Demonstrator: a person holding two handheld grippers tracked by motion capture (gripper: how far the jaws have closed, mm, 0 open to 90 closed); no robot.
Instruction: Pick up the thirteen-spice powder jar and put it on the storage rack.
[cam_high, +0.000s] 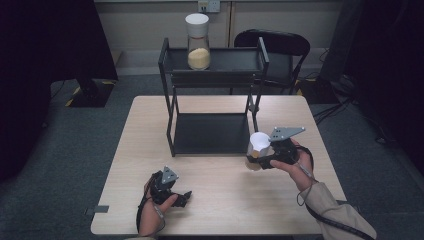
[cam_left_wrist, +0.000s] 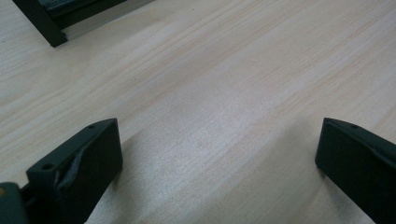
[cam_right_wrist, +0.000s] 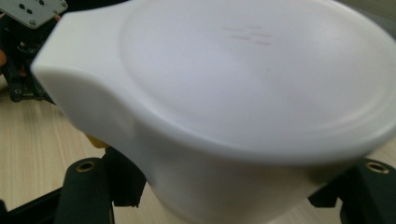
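A jar with a white lid (cam_high: 259, 142) and yellowish contents hangs tilted above the table's right side, just off the front right corner of the black two-tier rack (cam_high: 172, 132). My right gripper (cam_high: 256, 160) is shut on the jar body below the lid. In the right gripper view the white lid (cam_right_wrist: 252, 79) looms close, with a black finger (cam_right_wrist: 88, 186) on each side of the jar. A second white-lidded jar (cam_high: 198, 42) of yellowish grains stands upright on the rack's top shelf. My left gripper (cam_high: 184, 197) rests low near the table's front left, open and holding nothing (cam_left_wrist: 217, 163).
The light wooden table (cam_high: 225, 200) carries the rack at its back middle. The rack's lower shelf (cam_high: 212, 134) is bare. A rack foot (cam_left_wrist: 49, 32) lies ahead of the left gripper. A black chair (cam_high: 280, 47) stands behind the table, and dark equipment lines both sides of the room.
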